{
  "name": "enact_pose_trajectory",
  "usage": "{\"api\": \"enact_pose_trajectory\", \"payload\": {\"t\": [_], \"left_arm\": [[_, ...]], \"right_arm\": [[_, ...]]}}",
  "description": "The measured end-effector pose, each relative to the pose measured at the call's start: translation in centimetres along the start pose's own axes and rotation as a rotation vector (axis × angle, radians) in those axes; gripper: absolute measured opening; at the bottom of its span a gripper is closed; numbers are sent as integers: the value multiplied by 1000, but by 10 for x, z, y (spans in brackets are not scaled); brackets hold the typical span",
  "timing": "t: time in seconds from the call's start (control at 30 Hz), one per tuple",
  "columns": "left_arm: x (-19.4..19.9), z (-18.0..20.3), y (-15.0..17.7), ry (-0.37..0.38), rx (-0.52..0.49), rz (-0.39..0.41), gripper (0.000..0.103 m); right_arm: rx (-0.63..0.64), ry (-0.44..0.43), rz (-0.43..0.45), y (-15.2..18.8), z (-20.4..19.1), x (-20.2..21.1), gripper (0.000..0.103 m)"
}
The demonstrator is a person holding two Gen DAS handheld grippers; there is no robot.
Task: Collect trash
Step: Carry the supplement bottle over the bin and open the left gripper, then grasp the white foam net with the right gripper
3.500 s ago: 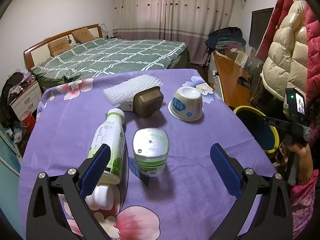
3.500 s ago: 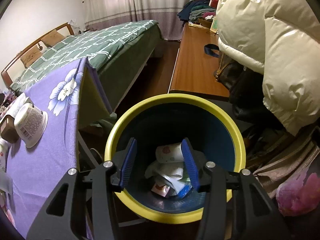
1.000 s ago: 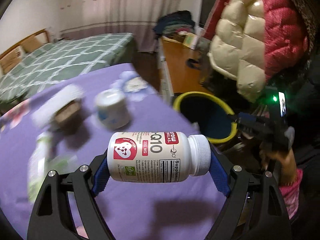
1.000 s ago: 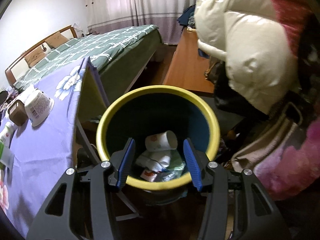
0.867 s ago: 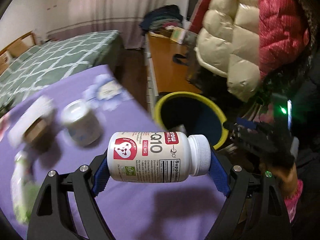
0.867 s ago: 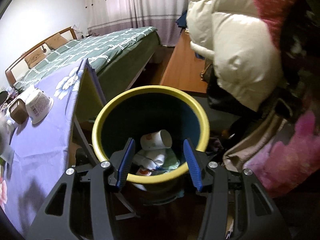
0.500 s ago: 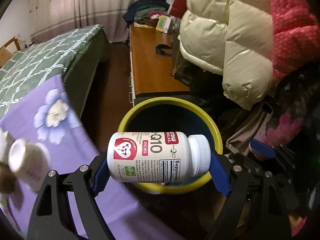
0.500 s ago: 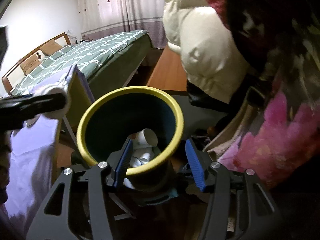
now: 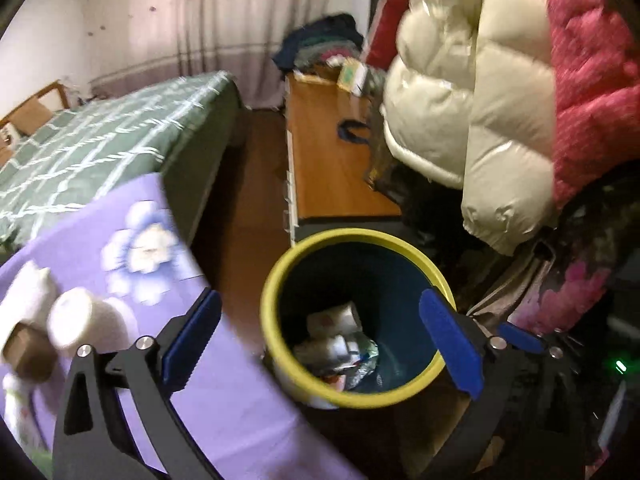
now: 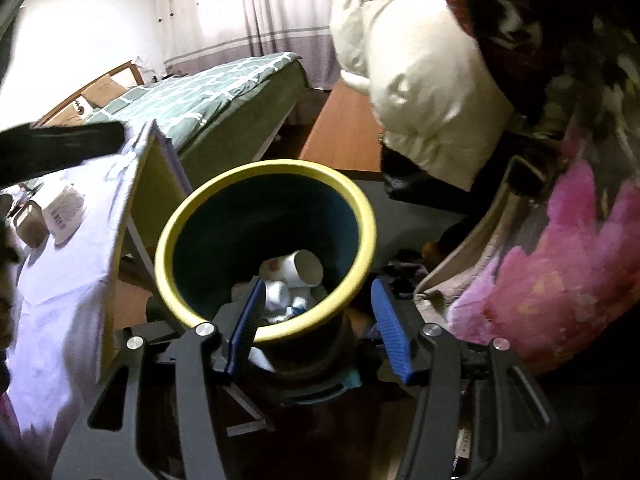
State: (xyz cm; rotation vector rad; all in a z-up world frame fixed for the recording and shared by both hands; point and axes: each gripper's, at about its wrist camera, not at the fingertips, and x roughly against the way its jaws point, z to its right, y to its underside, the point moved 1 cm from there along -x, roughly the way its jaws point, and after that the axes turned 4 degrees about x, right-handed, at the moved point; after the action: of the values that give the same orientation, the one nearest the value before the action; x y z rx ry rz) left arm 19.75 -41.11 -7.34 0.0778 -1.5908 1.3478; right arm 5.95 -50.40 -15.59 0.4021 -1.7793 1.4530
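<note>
Trash bin (image 9: 412, 394): contents' print unreadable; left gripper (image 9: 320, 340) jaws just opened, empty.

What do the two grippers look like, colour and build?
Both match: the left gripper and right gripper have black angular arms with cut-out openings, silver round screw heads at the joints, and blue ribbed pads lining the jaws. No cables or sleeves visible.

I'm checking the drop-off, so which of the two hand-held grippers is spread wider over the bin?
The left hand-held gripper: its blue fingers straddle nearly the whole yellow-rimmed bin, empty. The right hand-held gripper stands narrower.
</note>
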Motion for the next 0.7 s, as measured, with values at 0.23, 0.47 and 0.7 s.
{"api": "enact_pose_trajectory", "payload": {"t": [0.23, 0.47, 0.7], "left_arm": [[88, -68, 41, -102, 100, 83, 98], [167, -163, 87, -283, 227, 148, 98], [221, -255, 131, -452, 376, 202, 98]], "right_arm": [[62, -60, 9, -8, -45, 2, 53], [138, -185, 18, -34, -108, 5, 53], [275, -315, 23, -72, -206, 8, 53]]}}
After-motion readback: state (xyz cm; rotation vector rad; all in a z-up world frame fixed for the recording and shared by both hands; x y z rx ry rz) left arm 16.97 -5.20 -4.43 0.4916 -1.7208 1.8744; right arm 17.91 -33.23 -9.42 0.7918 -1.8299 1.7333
